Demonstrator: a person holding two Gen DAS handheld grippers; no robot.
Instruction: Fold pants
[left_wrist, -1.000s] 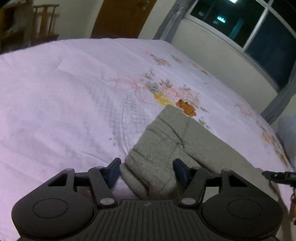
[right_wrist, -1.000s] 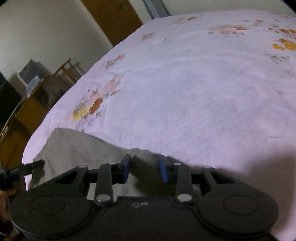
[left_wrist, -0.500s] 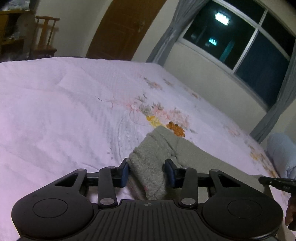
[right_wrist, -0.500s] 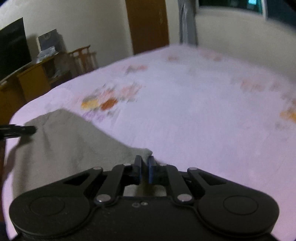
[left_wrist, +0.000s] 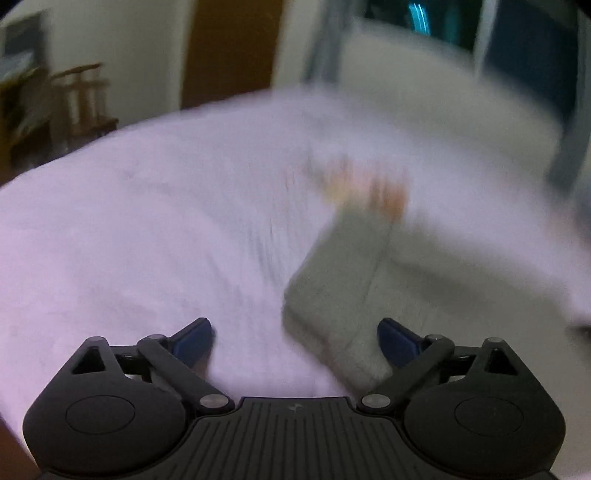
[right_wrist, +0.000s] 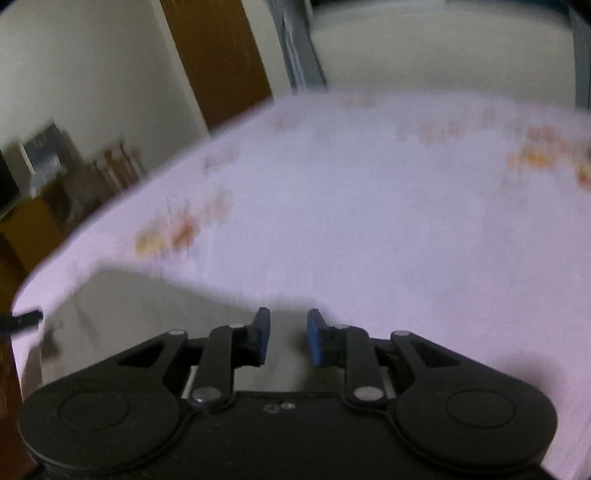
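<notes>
The grey pants lie folded on the pink floral bedspread; both views are motion-blurred. My left gripper is open wide and empty, with the pants' near corner just inside its right finger. In the right wrist view the pants spread to the lower left. My right gripper is open with a moderate gap, above the pants' edge and holding nothing. The left gripper's tip shows at the far left edge.
A brown door and a wooden chair stand beyond the bed's far side. A window with grey curtains is at the right. A wooden cabinet stands left of the bed.
Both grippers have opened and let go of the pants. Both cameras have swung, blurring the views. The pants now lie flat on the bed.
</notes>
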